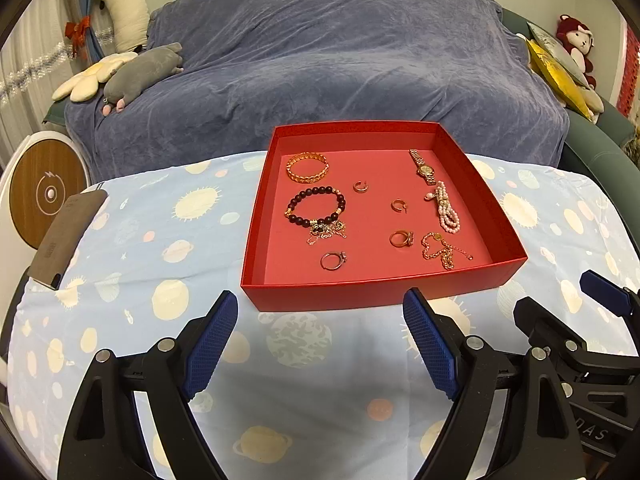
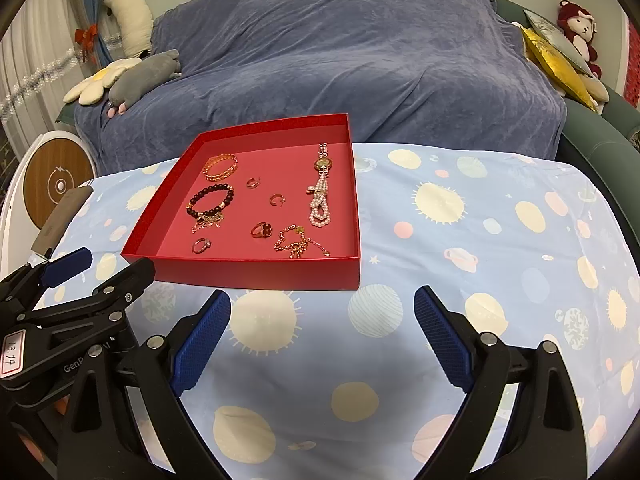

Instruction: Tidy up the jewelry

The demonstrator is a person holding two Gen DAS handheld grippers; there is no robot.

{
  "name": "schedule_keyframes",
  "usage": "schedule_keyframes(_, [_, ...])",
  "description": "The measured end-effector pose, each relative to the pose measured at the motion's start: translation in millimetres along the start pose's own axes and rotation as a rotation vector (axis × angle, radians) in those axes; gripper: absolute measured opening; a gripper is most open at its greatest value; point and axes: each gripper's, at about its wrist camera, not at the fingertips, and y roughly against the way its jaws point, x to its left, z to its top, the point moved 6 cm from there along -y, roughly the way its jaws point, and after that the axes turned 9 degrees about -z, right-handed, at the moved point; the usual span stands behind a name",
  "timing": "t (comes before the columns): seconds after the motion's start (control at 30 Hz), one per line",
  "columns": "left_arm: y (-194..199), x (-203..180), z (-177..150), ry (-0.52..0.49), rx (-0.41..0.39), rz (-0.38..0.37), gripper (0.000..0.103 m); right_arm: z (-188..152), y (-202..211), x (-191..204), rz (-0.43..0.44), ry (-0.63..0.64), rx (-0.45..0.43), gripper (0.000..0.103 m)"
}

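Left wrist view: left gripper (image 1: 320, 336) sits low-centre of frame, jaws spread wide w/ nothing between, hovering over the cloth (image 1: 132, 264) just short of the tray (image 1: 376, 290). Tray is mid-frame, all jewelry inside it, pieces laid apart on the floor, prob. so each can be pinched alone. Left column: bangle (image 1: 307, 165) at top, bead bracelet (image 1: 316, 208) below, a thin chain (image 1: 326, 233) tangled at its lower edge. Right side: watch (image 1: 423, 167) up top, pearls (image 1: 445, 208) under it, gold chain (image 1: 442, 250) lower right. Small rings scattered mid: two rings (image 1: 360, 186) (image 1: 398, 205) and flower ring (image 1: 401, 239), stone ring (image 1: 332, 261) nearest the front wall. Right gripper's tip shows at right edge.

Right wrist view: right gripper (image 2: 322, 334) low-centre, also spread wide, empty, above cloth. Tray sits upper left of frame, so this gripper is off to its side; same layout seen.

Fits either jewelry already sorted into tray, or loose lot awaiting tidier grouping; can't tell which.
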Motion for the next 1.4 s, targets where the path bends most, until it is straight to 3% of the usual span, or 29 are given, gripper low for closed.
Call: schedule_keyframes(1.4, [2.4, -2.1, 1.0, -0.006, -0.017, 0.013, 0.082, 0.6, 2.6, -6.1, -0.014, -0.002, -0.012, 0.09])
